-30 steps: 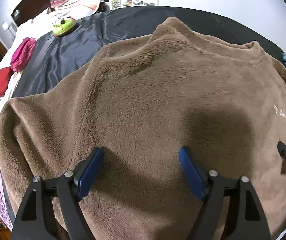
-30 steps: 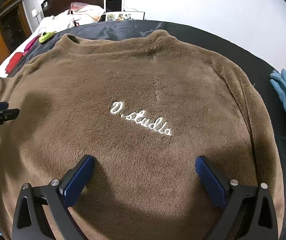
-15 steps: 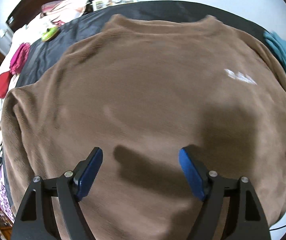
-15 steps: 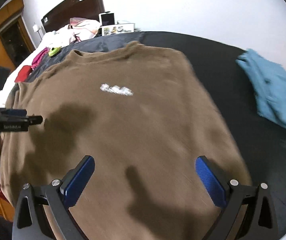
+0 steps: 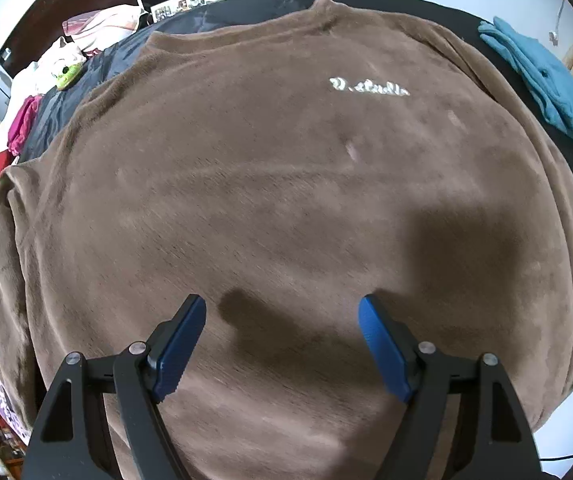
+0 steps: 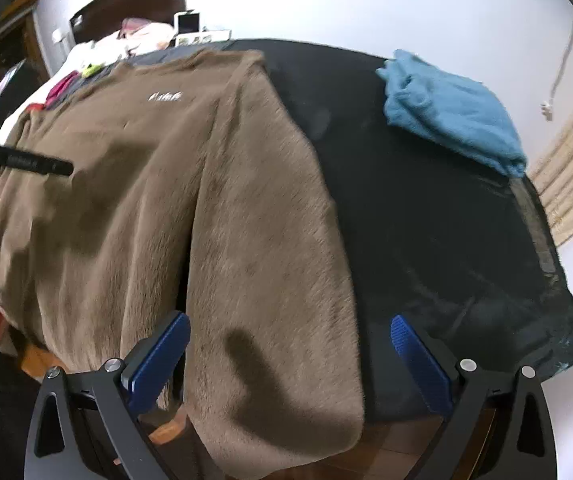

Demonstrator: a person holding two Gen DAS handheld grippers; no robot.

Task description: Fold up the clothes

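Fleece fills most of both views: a brown sweatshirt (image 5: 286,208) lies spread front-up on a black sheet (image 6: 426,200), its collar toward the far side and white script lettering (image 5: 368,87) across its chest. In the right wrist view the near sleeve of the sweatshirt hangs past the front edge of the sheet, over a wooden floor. The left gripper (image 5: 282,340) hovers above the lower body of the sweatshirt with its blue pads (image 5: 180,338) spread wide and nothing between them; only its shadow falls on the fleece. The right gripper (image 6: 288,356) hangs over that draped sleeve edge, its jaws also wide apart and gripping nothing, the left pad above the brown fabric and the right pad above the black sheet. A folded blue garment (image 6: 450,112) rests on the sheet well to the right of the sweatshirt. Red and pink clothes (image 5: 14,140) and a green toy (image 5: 66,74) sit at the far left, beside pillows (image 5: 102,26) against a dark headboard (image 6: 134,0).
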